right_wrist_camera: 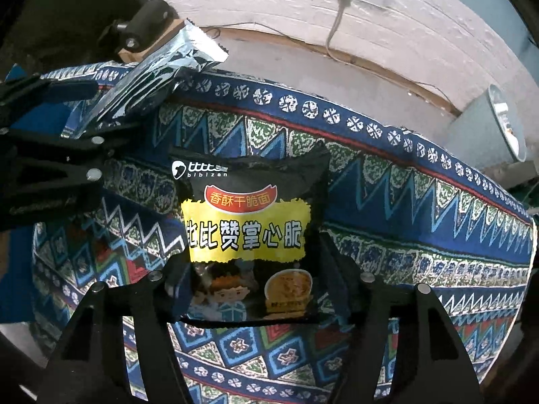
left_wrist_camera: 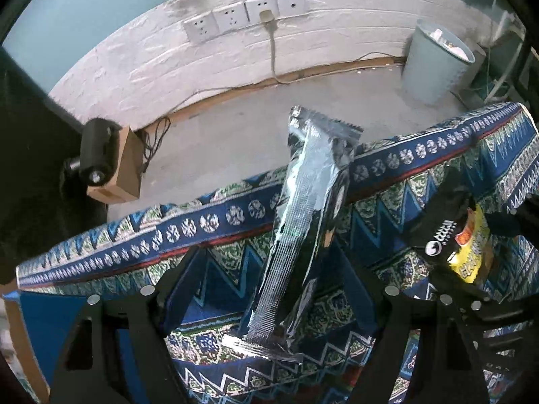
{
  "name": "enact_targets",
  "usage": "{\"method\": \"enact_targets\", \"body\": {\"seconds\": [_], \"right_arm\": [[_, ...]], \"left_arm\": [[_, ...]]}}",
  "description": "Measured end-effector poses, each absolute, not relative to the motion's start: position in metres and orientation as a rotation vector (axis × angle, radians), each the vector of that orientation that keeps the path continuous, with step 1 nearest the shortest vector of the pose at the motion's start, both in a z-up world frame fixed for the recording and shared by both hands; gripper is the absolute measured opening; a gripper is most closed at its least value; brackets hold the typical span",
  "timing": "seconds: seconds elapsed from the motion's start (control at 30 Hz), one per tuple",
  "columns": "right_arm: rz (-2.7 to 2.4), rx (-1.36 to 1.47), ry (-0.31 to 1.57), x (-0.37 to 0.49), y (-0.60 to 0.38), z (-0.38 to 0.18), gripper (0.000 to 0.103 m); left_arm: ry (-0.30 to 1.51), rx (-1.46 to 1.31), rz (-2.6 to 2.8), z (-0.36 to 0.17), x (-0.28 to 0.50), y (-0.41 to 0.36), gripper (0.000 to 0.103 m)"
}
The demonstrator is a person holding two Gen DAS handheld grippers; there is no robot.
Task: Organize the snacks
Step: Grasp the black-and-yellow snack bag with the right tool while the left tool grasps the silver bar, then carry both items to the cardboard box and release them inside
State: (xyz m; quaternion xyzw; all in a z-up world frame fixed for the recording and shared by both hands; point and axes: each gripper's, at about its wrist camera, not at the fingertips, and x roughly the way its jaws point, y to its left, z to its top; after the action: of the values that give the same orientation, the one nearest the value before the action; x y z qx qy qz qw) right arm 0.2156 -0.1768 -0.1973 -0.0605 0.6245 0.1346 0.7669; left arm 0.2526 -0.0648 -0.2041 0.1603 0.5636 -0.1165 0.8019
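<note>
Task in progress, nothing visibly sorted: left tool (left_wrist_camera: 273,289) stands spread about the silver pack (left_wrist_camera: 303,229) propped over the table (left_wrist_camera: 421,181) edge, right tool (right_wrist_camera: 256,279) spread about the noodle bag (right_wrist_camera: 249,235) lying flat mid-table; grasping and placing remain.

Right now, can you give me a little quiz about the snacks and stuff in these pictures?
1. True or false: the silver packet is lying inside the bin.
2. What colour is the band behind the big characters on the black noodle packet?
3. How many of the wall sockets have a plug in? A none, B one, C three.
Key: 1 false; 2 yellow; 3 B.
</note>
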Motion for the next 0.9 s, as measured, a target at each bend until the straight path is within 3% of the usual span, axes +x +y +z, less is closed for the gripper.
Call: {"method": "enact_targets", "body": {"seconds": [0.07, 0.2, 0.9], "right_arm": [[0.288, -0.142, 1.356, 0.215, -0.177, -0.197, 0.065], [0.281, -0.148, 1.352, 0.212, -0.179, -0.196, 0.065], [0.279, -0.157, 1.261, 0.181, -0.188, -0.142, 0.065]], "left_arm": [[1.188, 0.338, -0.245, -0.203, 0.250, -0.062, 0.064], [1.188, 0.345, -0.252, -0.199, 0.245, -0.061, 0.029], [1.155, 0.285, -0.216, -0.161, 0.180, -0.047, 0.029]]}}
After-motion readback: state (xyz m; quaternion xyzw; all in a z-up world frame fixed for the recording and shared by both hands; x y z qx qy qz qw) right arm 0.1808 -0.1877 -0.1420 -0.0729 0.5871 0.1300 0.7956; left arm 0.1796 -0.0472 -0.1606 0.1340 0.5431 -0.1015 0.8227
